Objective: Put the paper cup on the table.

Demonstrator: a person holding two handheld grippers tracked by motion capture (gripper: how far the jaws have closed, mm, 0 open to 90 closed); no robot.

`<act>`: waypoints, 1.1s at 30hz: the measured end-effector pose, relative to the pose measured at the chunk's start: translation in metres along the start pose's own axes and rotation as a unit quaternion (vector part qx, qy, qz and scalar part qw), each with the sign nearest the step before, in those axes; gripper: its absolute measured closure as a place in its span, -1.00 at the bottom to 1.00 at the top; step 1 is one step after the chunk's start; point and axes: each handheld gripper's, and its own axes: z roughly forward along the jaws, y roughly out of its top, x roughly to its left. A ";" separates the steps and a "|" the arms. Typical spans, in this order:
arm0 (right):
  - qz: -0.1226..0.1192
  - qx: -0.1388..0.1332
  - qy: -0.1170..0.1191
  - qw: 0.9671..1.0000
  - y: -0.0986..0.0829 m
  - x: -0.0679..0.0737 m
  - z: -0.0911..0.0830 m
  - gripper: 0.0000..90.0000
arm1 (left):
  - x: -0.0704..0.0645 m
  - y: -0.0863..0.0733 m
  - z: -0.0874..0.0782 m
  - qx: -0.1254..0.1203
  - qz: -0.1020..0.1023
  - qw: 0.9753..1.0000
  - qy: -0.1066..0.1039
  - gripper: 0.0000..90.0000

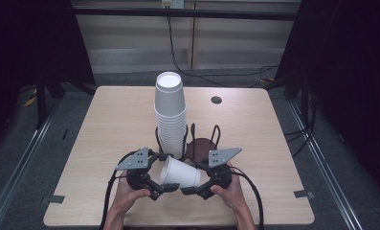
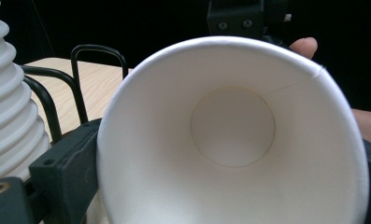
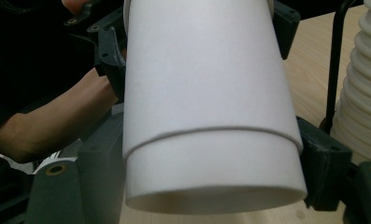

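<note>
A white paper cup [image 1: 180, 175] lies on its side in the air over the table's front, held between both grippers. My left gripper [image 1: 164, 189] is shut on its rim end, and the left gripper view looks straight into the open cup [image 2: 232, 140] with a black jaw against each side of the rim. My right gripper [image 1: 190, 189] is shut on the base end. In the right gripper view the cup [image 3: 206, 93] has a step line round its wall, like two nested cups; I cannot tell for sure.
A tall stack of upturned white cups [image 1: 170, 115] stands in a black wire holder [image 1: 204, 139] just behind the grippers, also close by as the stack [image 2: 10, 102] and stack [image 3: 365, 107]. The wooden table [image 1: 254, 124] has a round cable hole [image 1: 216, 100] at the back.
</note>
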 end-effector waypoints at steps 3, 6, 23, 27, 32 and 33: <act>-0.002 0.002 0.002 1.000 0.000 0.000 -0.001 -0.50 | 0.001 0.001 -0.001 -0.001 -0.001 1.000 -0.009 -0.86; -0.003 -0.002 -0.001 1.000 0.001 -0.001 -0.002 -0.53 | 0.001 0.001 -0.003 -0.007 -0.004 1.000 -0.013 -0.80; -0.003 -0.028 -0.048 0.998 -0.003 0.001 -0.007 -0.71 | 0.002 0.003 -0.011 0.026 -0.013 0.999 0.020 -0.78; 0.003 -0.054 -0.085 0.995 -0.006 0.002 -0.015 -0.71 | 0.003 0.003 -0.018 0.033 -0.015 0.999 0.033 -0.78; 0.005 -0.076 -0.136 0.988 -0.015 0.003 -0.024 -0.72 | 0.004 0.001 -0.023 0.040 -0.017 0.998 0.039 -0.79; 0.006 -0.078 -0.149 0.986 -0.016 0.004 -0.026 -0.72 | 0.005 0.002 -0.024 0.043 -0.019 0.998 0.043 -0.79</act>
